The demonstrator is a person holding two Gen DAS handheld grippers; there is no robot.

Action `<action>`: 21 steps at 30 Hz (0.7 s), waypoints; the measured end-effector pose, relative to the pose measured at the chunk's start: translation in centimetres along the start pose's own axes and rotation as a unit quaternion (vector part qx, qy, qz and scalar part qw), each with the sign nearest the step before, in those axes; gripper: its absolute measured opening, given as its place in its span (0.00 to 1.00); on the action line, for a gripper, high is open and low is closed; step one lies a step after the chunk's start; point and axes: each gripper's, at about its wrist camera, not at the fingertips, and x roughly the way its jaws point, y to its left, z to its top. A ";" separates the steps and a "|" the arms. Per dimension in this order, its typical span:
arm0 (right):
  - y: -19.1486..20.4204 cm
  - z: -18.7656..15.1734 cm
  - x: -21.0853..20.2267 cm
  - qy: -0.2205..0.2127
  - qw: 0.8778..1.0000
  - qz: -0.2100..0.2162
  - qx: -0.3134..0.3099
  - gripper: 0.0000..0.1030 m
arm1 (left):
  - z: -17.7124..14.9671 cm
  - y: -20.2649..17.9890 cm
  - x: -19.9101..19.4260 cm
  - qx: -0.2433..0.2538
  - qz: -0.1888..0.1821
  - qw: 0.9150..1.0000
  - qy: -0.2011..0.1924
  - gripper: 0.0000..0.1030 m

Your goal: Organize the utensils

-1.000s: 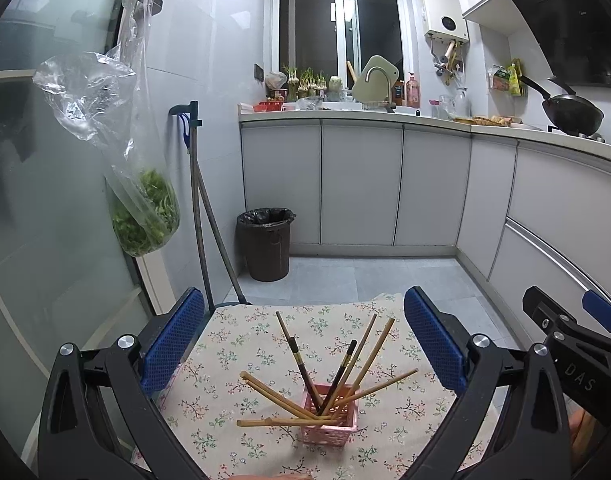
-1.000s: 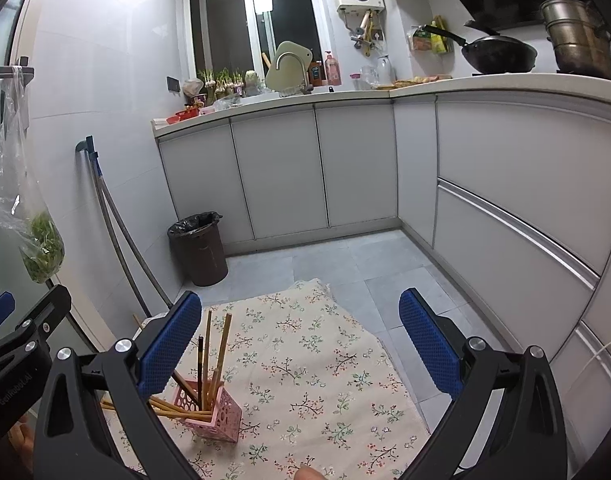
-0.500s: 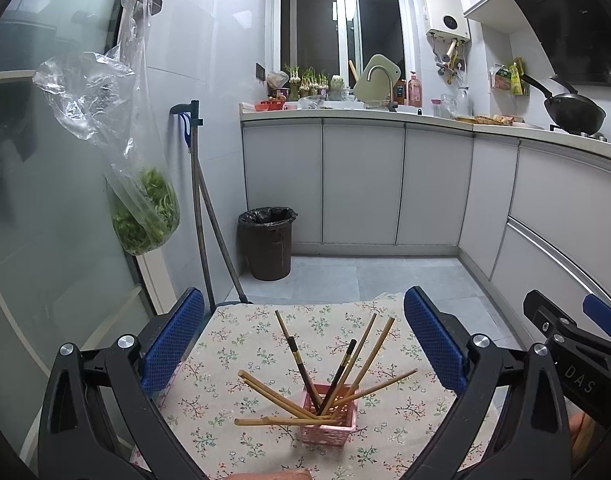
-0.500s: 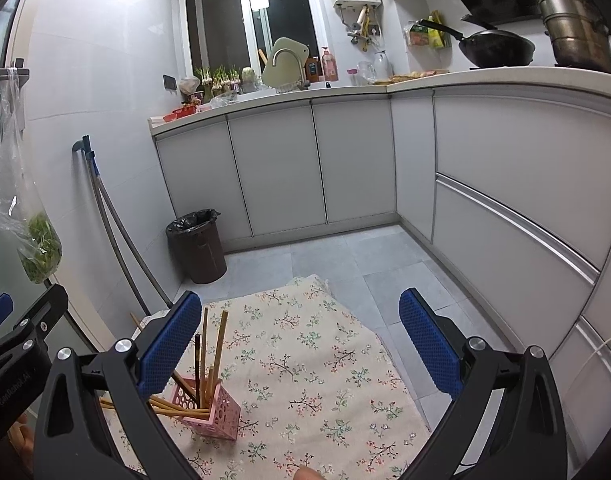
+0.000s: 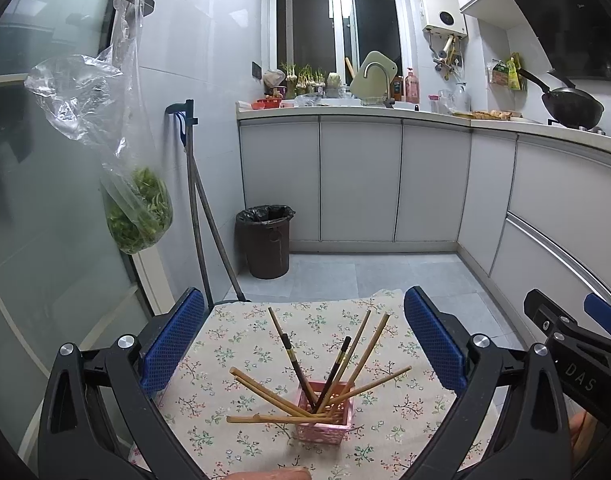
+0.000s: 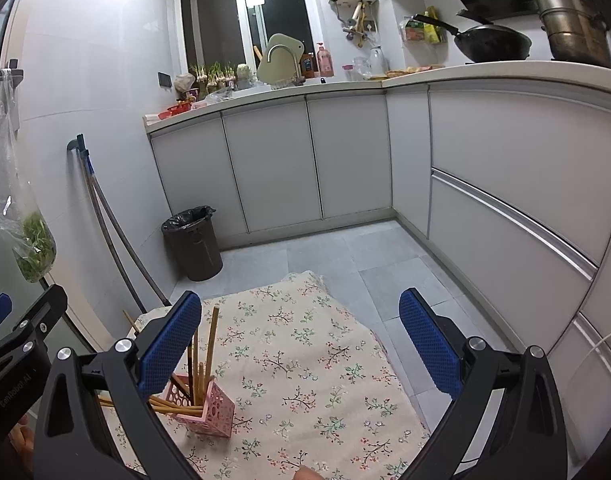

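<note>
A pink perforated holder (image 5: 325, 416) stands upright on a floral tablecloth (image 5: 245, 340), with several wooden and dark chopsticks (image 5: 357, 360) fanned out of it. My left gripper (image 5: 305, 344) hovers above and behind the holder, open, nothing between its blue pads (image 5: 173, 340). In the right wrist view the same holder (image 6: 205, 408) stands low on the left, partly hidden behind a blue pad. My right gripper (image 6: 309, 344) is open over bare cloth (image 6: 305, 360) to the holder's right. The other gripper's black frame shows at each view's edge.
The table ends at its far edge above a grey tiled floor. A lined dark bin (image 5: 265, 246) and leaning mop handles (image 5: 197, 220) stand by the left wall. A plastic bag of greens (image 5: 139, 208) hangs at left. Grey cabinets (image 6: 505, 200) run along the back and right.
Both views have shifted only slightly; the holder and chopsticks stand as before and both grippers have stayed open.
</note>
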 end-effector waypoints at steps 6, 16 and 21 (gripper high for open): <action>-0.2 -0.1 0.2 0.004 1.000 -0.002 0.001 0.94 | -0.2 -0.5 0.0 0.003 0.000 1.000 0.002 0.93; -0.1 0.0 0.2 0.004 1.000 -0.002 0.001 0.94 | -0.2 -0.5 0.1 0.002 0.000 1.000 0.002 0.93; -0.1 0.0 0.3 0.006 1.000 -0.001 0.002 0.94 | -0.2 -0.5 0.1 0.002 0.000 1.000 0.002 0.93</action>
